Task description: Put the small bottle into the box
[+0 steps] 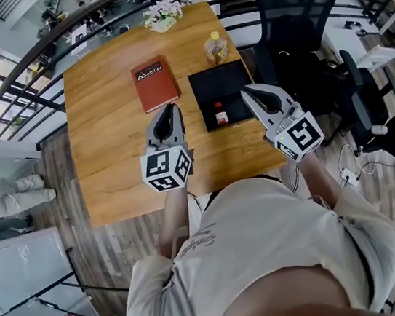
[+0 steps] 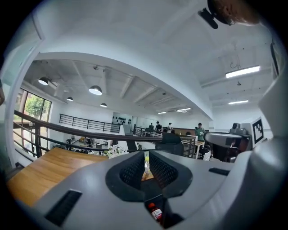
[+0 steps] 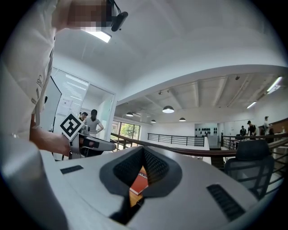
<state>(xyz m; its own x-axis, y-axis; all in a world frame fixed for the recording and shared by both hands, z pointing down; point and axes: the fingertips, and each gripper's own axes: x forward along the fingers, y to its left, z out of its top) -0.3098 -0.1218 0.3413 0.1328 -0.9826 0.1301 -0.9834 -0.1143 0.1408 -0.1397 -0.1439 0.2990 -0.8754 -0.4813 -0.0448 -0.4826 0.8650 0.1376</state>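
The small bottle (image 1: 221, 115), red-capped with a red label, stands inside the shallow black box (image 1: 232, 76) on the wooden table (image 1: 105, 130). My left gripper (image 1: 169, 112) hovers just left of the box, shut with nothing in it. My right gripper (image 1: 247, 93) hangs over the box's right edge, also shut and holding nothing. In the left gripper view the small bottle (image 2: 155, 212) shows low down, below the closed jaws of the left gripper (image 2: 146, 155). The right gripper (image 3: 144, 152) looks past its closed jaws at a red book (image 3: 138, 183).
A red book (image 1: 154, 83) lies left of the box. A yellow-capped bottle (image 1: 216, 48) stands behind the box, and flowers (image 1: 163, 14) sit at the table's far edge. Black office chairs (image 1: 295, 21) stand to the right. A railing runs beyond the table.
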